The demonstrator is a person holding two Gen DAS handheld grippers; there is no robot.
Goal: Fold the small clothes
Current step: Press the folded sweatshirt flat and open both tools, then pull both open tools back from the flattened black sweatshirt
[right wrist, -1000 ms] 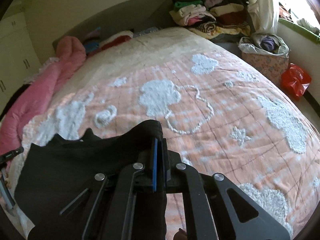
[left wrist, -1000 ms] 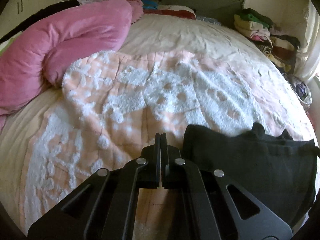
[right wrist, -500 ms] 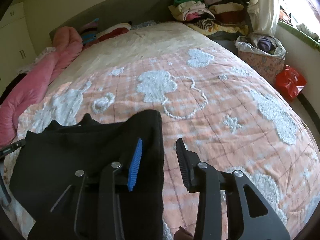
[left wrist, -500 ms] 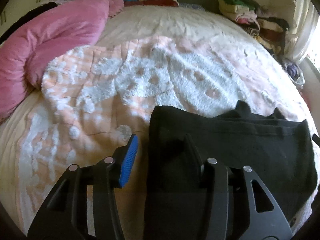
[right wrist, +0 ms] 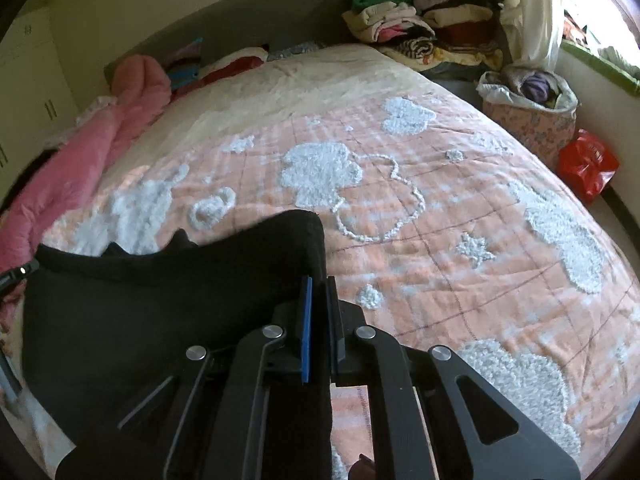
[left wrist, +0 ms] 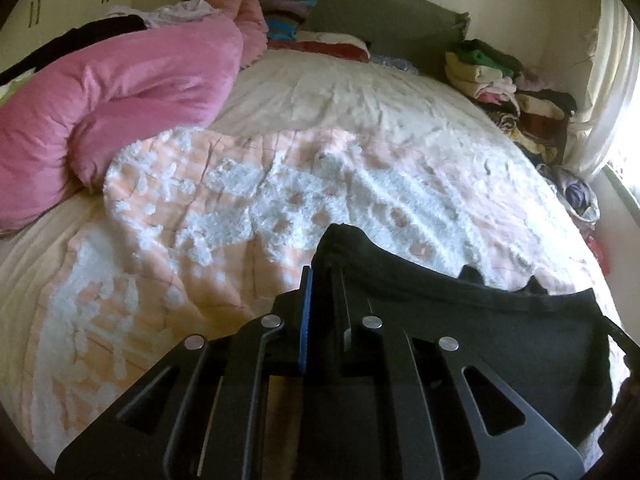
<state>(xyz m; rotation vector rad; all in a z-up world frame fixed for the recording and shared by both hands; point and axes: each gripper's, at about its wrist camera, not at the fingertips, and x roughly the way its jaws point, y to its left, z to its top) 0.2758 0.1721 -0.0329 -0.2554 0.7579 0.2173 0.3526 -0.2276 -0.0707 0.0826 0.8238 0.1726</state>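
Observation:
A small black garment point(left wrist: 500, 332) lies on the pink and white quilt near the bed's front edge. My left gripper point(left wrist: 322, 276) is shut on the garment's left edge, which bunches up between the fingers. The garment also shows in the right wrist view point(right wrist: 160, 312). My right gripper point(right wrist: 318, 284) is shut on its right edge. The cloth spans between the two grippers with two small points along its far edge.
The quilt point(right wrist: 440, 216) covers the bed. A pink duvet point(left wrist: 120, 92) lies rolled at the left. Stacks of folded clothes point(right wrist: 420, 32) sit at the far right corner. A laundry basket point(right wrist: 528, 116) and a red bag point(right wrist: 586, 164) stand beside the bed.
Half a second ago both grippers were open over the garment's edges. Both have now shut on the cloth, and the left edge has lifted slightly.

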